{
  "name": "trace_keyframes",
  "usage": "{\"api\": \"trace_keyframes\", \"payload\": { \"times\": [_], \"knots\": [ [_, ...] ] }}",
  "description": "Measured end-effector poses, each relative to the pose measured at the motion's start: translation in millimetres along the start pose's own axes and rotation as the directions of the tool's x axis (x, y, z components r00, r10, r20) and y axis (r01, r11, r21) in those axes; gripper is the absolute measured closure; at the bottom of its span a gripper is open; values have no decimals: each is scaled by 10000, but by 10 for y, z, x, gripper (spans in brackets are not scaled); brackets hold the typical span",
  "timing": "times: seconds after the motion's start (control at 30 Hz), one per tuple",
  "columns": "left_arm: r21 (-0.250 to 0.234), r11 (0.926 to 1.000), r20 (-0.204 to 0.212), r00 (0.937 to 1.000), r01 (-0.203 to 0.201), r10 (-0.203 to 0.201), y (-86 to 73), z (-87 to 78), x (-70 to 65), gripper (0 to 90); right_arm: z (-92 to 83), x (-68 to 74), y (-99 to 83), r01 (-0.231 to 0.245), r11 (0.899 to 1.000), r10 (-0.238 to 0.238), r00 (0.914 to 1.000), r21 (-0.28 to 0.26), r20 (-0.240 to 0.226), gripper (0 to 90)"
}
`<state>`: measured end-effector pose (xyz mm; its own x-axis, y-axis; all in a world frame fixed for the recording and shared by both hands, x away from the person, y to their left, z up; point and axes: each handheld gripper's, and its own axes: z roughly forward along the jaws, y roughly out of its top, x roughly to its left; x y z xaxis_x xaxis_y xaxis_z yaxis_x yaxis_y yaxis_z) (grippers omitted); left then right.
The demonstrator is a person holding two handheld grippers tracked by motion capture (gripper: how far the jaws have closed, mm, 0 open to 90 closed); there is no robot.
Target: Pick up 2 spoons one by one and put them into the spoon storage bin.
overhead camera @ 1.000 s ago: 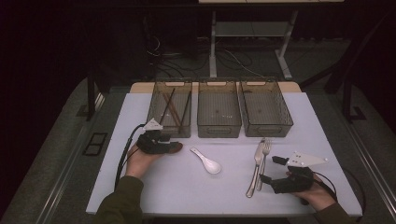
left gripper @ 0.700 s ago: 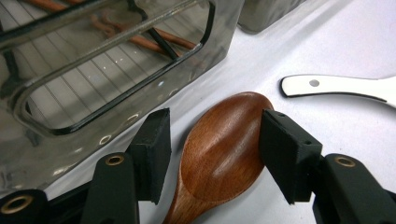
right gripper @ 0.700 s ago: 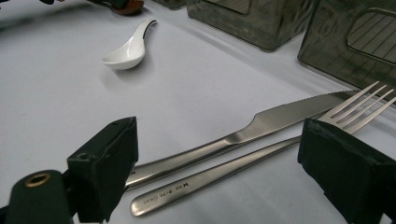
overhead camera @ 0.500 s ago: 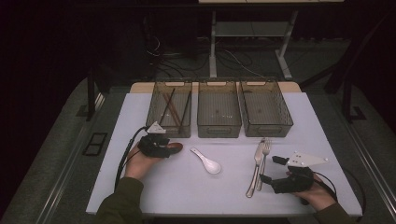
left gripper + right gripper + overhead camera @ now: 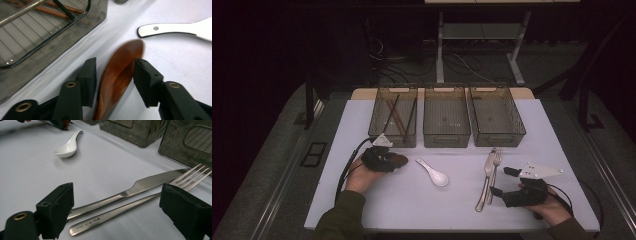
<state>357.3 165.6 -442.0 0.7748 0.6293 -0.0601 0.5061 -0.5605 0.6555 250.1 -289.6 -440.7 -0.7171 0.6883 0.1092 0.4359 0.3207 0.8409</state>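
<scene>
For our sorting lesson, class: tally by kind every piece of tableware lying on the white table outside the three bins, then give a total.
Spoons: 2, one wooden spoon between the left gripper's jaws, one white spoon
Knives: 1, the knife
Forks: 1, the fork
Total: 4

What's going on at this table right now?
A person is sorting cutlery with a gripper in each hand. The left gripper straddles a brown wooden spoon lying beside the leftmost smoky plastic bin; its jaws have just been closing, though the left pad looks not yet pressed on. The right gripper, jaws wide open, frames a steel knife and steel fork. A white ceramic spoon lies between them.
</scene>
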Motion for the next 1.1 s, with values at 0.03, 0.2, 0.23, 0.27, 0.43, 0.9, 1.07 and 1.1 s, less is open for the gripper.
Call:
{"api": "trace_keyframes", "payload": {
  "times": [0.03, 0.2, 0.23, 0.27, 0.43, 0.9, 1.07, 1.1],
  "knots": [
    [23, 9999, -71, 9999, -105, 105, 2, -2, -5, 562, -2, 0, 1, 3, 10000, -3, 10000, -19, -21, 125],
    [58, 10000, 63, 10000, -69, 69, -4, -14, -6, 640, -8, -2, 0, -15, 10000, 15, 10000, -38, -14, 125],
    [68, 9999, 69, 9999, -79, 78, -3, -16, -6, 653, -7, -2, 1, -4, 10000, 4, 10000, -40, -20, 125],
    [77, 9999, 98, 9999, -96, 95, -3, -17, -7, 671, -5, -2, 1, -2, 10000, 2, 10000, -33, -27, 126],
    [102, 9998, 146, 9998, -154, 152, -2, -19, -10, 750, 0, 2, -1, 51, 10000, -51, 10000, 19, -47, 125],
    [174, 9998, 270, 9995, 135, -139, 2, -48, -1, 804, 0, 6, 2, 154, 9999, -154, 9999, 1, -69, 125],
    [41, 9990, 287, 9986, 443, -444, 10, -77, 21, 806, 0, 4, 2, 167, 9999, -167, 9998, -10, -69, 125],
    [-20, 9988, 314, 9983, 499, -498, 11, -83, 19, 807, 1, 4, 2, 169, 9999, -169, 9998, -5, -68, 125]
  ]
}}
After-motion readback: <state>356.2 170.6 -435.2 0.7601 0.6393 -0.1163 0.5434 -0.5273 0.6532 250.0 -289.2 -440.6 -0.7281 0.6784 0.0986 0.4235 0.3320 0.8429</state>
